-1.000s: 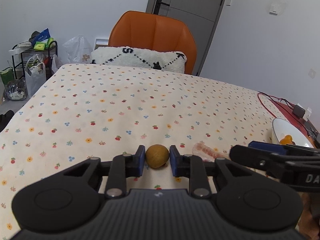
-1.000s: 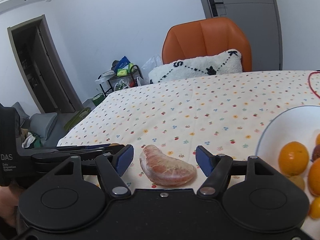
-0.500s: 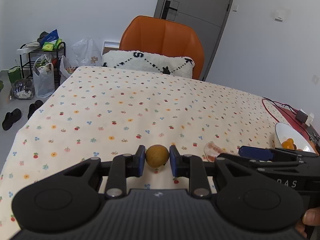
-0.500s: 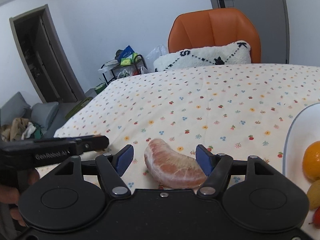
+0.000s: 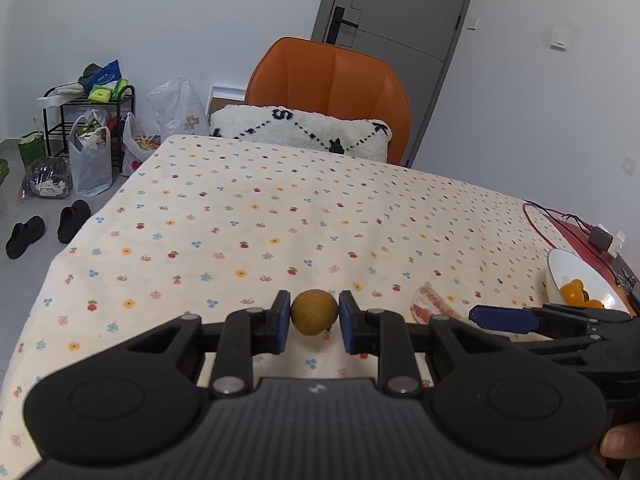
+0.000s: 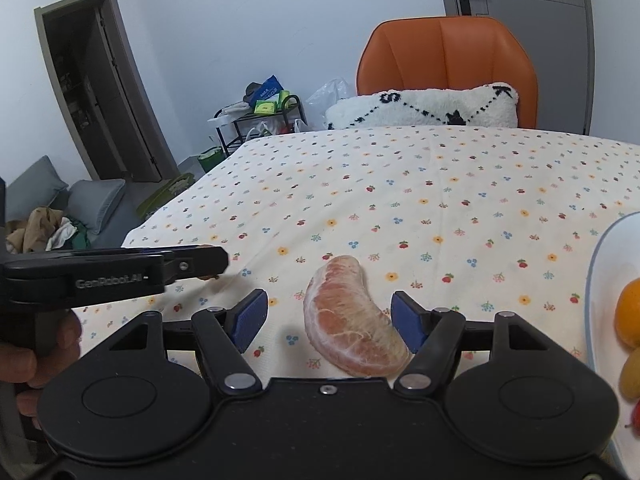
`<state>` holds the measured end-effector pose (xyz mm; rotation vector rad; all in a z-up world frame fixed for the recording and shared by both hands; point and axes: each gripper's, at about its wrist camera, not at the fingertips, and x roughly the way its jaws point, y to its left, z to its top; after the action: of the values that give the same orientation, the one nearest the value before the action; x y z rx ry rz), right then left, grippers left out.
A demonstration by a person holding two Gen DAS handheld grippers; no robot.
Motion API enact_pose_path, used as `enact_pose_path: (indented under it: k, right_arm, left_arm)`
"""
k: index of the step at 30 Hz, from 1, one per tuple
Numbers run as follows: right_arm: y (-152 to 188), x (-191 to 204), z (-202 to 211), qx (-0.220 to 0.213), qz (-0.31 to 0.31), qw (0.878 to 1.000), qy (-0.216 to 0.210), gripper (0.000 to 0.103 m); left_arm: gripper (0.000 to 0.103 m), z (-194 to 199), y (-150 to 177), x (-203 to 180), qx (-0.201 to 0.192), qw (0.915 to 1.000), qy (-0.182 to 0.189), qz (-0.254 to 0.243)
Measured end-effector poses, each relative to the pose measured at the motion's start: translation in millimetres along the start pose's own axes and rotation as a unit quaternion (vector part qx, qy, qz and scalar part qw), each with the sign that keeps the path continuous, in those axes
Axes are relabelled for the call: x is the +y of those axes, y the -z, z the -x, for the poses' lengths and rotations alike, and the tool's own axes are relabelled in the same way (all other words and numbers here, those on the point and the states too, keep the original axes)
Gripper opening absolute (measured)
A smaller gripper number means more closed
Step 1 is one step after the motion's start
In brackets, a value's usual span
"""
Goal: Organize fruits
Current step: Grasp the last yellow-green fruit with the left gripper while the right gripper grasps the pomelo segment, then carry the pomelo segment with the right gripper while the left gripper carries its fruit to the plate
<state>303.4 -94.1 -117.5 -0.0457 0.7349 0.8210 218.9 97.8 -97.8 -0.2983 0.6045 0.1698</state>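
Brown fruit (image 5: 314,312) clamped in left gripper (image 5: 314,322); right gripper (image 6: 330,316) apart around pomelo segment (image 6: 354,330); tablecloth (image 6: 440,200) beyond clear.

The table (image 5: 280,208) wears a cream cloth dotted with tiny flowers and fruit. A peeled pomelo segment (image 6: 354,320) lies right on it, with a white bowl (image 5: 560,268) of oranges near the right edge, plus a red cable (image 5: 538,222) and a small black adapter (image 5: 600,237) past that.

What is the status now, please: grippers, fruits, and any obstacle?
Left gripper shut on small brown fruit. Right gripper open around pomelo segment, lying on tablecloth. Bowl at right, path clear.
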Motion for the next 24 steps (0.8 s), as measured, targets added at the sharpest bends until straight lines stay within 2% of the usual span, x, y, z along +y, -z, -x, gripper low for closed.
enact_pose_path:
  k: [11,16,18,24]
  right_arm:
    - [0,6,-12,0.005,0.026,1.0,0.007,0.064]
    - [1,6,-8,0.009,0.033,0.999,0.018,0.053]
    - [3,6,-6,0.009,0.038,0.999,0.026,0.044]
    - [6,8,2,0.016,0.045,0.999,0.018,0.04]
  left_arm:
    - [0.024,-1,-1,10,0.001,1.0,-0.005,0.007]
    - [0.024,2,0,8,-0.001,1.0,-0.003,0.007]
    - [0.024,3,1,7,-0.001,1.0,-0.003,0.008]
    - [0.024,14,0,-2,-0.01,0.9999,0.002,0.001]
